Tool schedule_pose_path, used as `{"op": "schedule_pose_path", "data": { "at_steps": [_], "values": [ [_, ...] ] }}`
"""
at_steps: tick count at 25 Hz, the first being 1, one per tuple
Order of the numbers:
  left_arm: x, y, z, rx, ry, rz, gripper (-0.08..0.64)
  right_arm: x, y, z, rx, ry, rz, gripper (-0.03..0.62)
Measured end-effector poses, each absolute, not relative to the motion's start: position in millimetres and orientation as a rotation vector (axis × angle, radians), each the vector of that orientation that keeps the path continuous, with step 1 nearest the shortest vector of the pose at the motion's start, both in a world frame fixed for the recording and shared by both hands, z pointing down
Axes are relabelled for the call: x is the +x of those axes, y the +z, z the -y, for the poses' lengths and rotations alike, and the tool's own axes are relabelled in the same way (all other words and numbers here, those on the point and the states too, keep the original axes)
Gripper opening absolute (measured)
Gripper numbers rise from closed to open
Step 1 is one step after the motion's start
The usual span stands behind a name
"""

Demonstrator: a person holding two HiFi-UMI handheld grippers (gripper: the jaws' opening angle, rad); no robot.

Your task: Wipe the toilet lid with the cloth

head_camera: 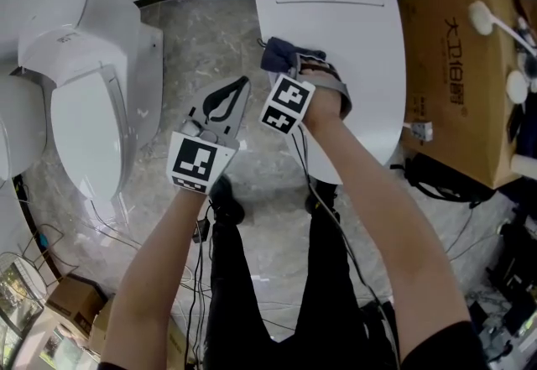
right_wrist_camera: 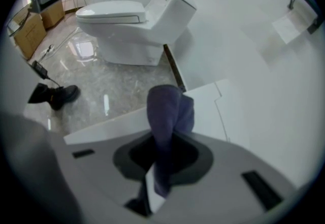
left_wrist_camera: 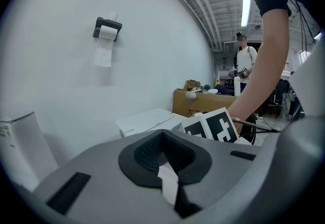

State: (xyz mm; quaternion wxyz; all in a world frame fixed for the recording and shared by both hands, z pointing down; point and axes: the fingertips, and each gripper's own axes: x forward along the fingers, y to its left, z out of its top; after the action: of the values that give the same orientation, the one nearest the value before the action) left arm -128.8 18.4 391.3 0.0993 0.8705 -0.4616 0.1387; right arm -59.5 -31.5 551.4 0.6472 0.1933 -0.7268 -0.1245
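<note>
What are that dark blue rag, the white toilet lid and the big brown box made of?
Dark blue rag: soft fabric, matte; it folds and droops.
White toilet lid: probably hard plastic, smooth with a slight sheen.
Big brown box: cardboard, matte, with printed lettering and folded edges.

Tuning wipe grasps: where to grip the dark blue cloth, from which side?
Pinch the dark blue cloth at one bunched end, from above the white toilet lid, as the right gripper does: its loose end sticks past the jaws, so fabric should touch first.
</note>
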Motion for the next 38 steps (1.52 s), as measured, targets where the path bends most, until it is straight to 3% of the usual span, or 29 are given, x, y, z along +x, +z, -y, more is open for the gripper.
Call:
{"op": "schedule_pose_path", "data": {
  "at_steps": [15, 26, 38],
  "values": [
    [-123, 385, -14, 2.612, 0.415, 1.333, 0.017, -76, 522, 19, 0.473, -0.275, 1.784, 0.067],
    [-62, 375, -1, 2.688, 0.435, 1.222, 0.017, 37, 499, 51, 0.620, -0.268, 1.698, 0.067],
    [-15, 380, 5, 2.727, 0.495, 1.116, 0.017, 227, 512, 72, 0.789, -0.120, 1.489, 0.067]
  ]
}}
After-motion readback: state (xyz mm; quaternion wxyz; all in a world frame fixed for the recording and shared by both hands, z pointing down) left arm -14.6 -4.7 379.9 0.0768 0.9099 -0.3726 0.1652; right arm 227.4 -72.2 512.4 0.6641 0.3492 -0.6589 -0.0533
